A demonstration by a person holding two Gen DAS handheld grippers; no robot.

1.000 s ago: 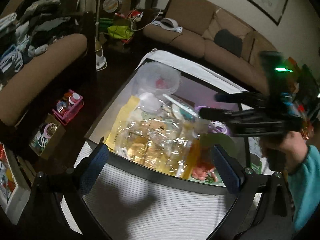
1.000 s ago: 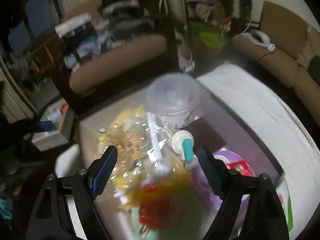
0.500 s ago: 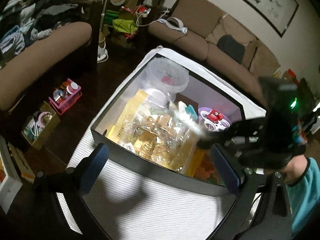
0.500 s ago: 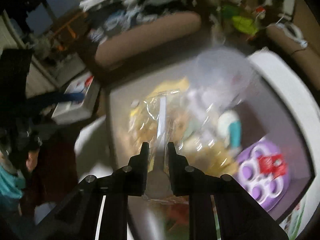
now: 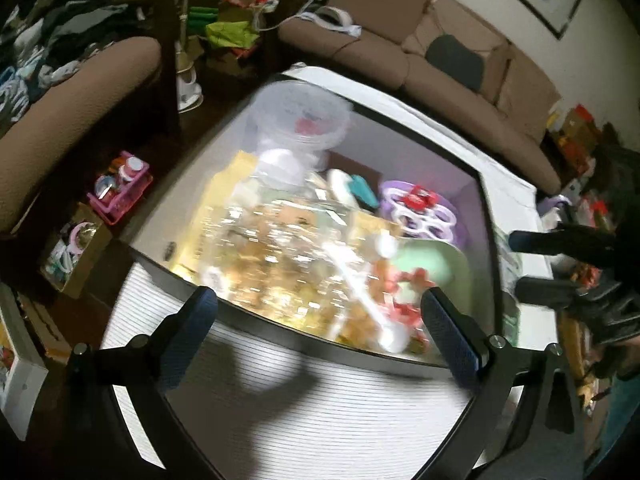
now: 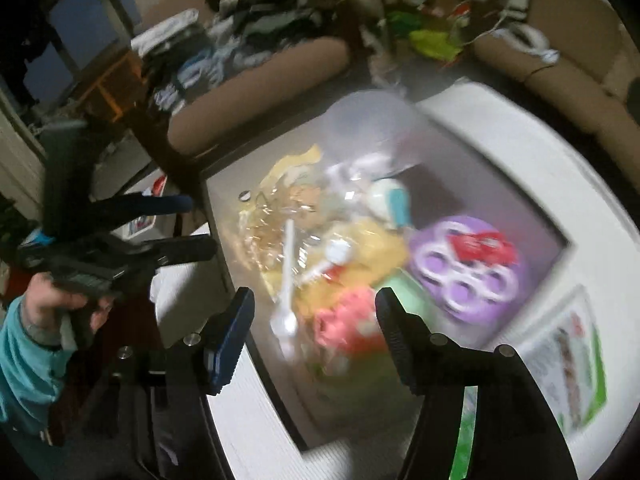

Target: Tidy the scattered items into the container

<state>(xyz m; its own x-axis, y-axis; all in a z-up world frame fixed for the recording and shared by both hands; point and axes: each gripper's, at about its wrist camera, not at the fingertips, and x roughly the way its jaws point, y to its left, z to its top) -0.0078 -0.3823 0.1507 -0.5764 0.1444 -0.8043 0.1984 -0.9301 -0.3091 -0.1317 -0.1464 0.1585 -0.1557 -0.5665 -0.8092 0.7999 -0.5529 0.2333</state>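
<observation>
Right hand-held gripper: jaws opening, nothing gripped. White spoon lies in the container just ahead of its fingertips, on the crinkly bag. Left hand-held gripper: released, empty, over the container's near rim.

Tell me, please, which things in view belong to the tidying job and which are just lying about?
Part of the job:
- storage box
- white spoon inside it
- purple tray inside it
- crinkly snack bag inside it

Just lying about:
- brown sofa
- pink caddy on the floor
- clothes pile
- leaflet beside the box
</observation>
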